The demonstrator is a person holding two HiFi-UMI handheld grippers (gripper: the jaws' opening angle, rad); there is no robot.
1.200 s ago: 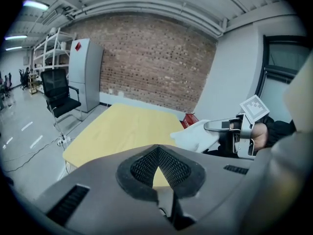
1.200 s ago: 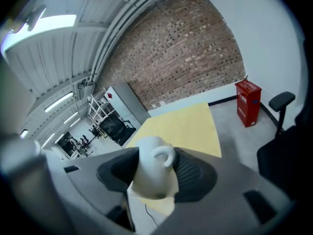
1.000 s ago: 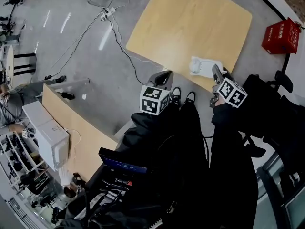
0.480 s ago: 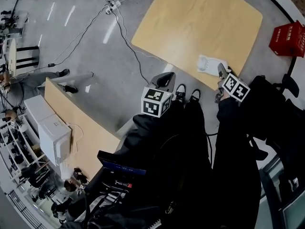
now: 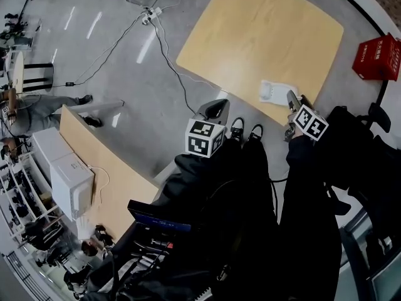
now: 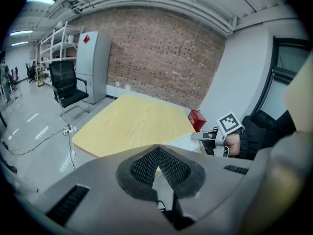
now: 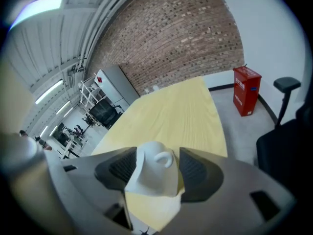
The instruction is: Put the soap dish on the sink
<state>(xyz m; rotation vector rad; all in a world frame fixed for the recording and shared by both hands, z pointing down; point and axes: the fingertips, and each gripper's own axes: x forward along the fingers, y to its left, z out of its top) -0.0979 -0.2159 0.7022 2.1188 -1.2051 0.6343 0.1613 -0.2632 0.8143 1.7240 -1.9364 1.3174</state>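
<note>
Black sleeves (image 5: 307,190), black lace-up shoes (image 5: 234,128)

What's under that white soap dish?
The yellow wooden table: the soap dish sits on it near the edge. The bit of tabletop right underneath is covered by the dish, so anything there can't be seen.

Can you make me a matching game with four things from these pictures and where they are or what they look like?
Things:
1. soap dish
2. red box
3. table
4. left gripper

Descriptions:
A. stands on the floor
B. jaws together, nothing between them
C. white, lying near the table's edge
D. yellow wooden top

Pairs: 1-C, 2-A, 3-D, 4-B
</note>
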